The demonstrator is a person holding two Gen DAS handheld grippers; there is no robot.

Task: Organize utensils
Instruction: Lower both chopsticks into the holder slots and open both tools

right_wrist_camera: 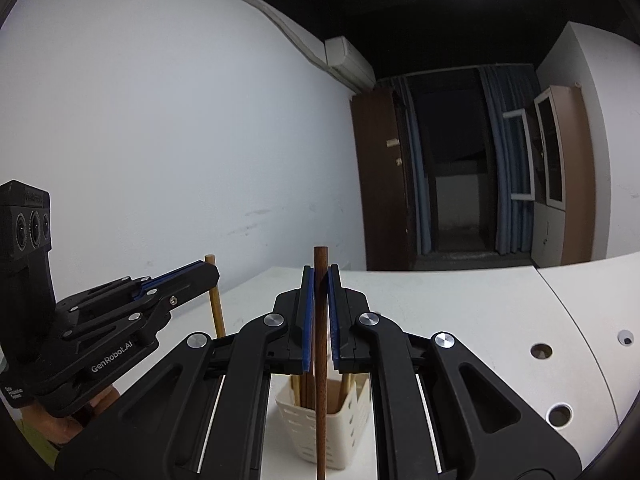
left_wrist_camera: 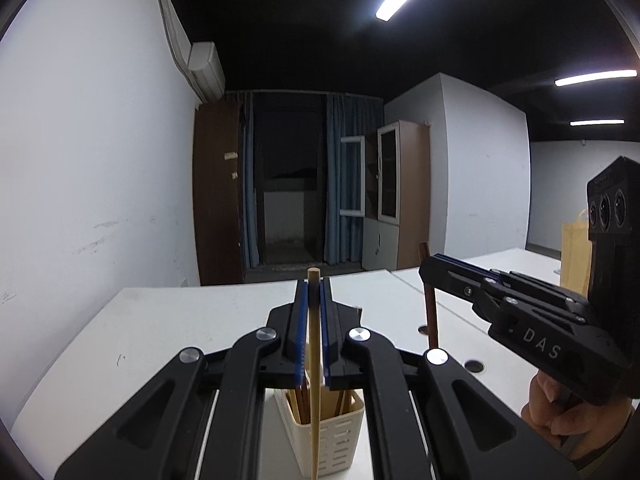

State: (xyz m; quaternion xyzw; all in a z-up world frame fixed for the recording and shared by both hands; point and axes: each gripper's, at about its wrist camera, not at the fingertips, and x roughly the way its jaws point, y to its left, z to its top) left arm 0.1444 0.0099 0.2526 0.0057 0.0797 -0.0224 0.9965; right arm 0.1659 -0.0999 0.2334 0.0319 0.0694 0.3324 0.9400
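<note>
A light wooden chopstick stands upright, and my left gripper is shut on it. My right gripper is shut on a dark brown chopstick, also upright. Both sticks hang above a cream slotted utensil holder that holds several more chopsticks. In the left wrist view the right gripper comes in from the right with the dark chopstick. The right wrist view has the left gripper at the left with the light chopstick.
The white table has round cable holes at its right side. A hand holds the right gripper's grip. A brown paper bag stands at the far right. White walls, a wardrobe and curtains lie behind.
</note>
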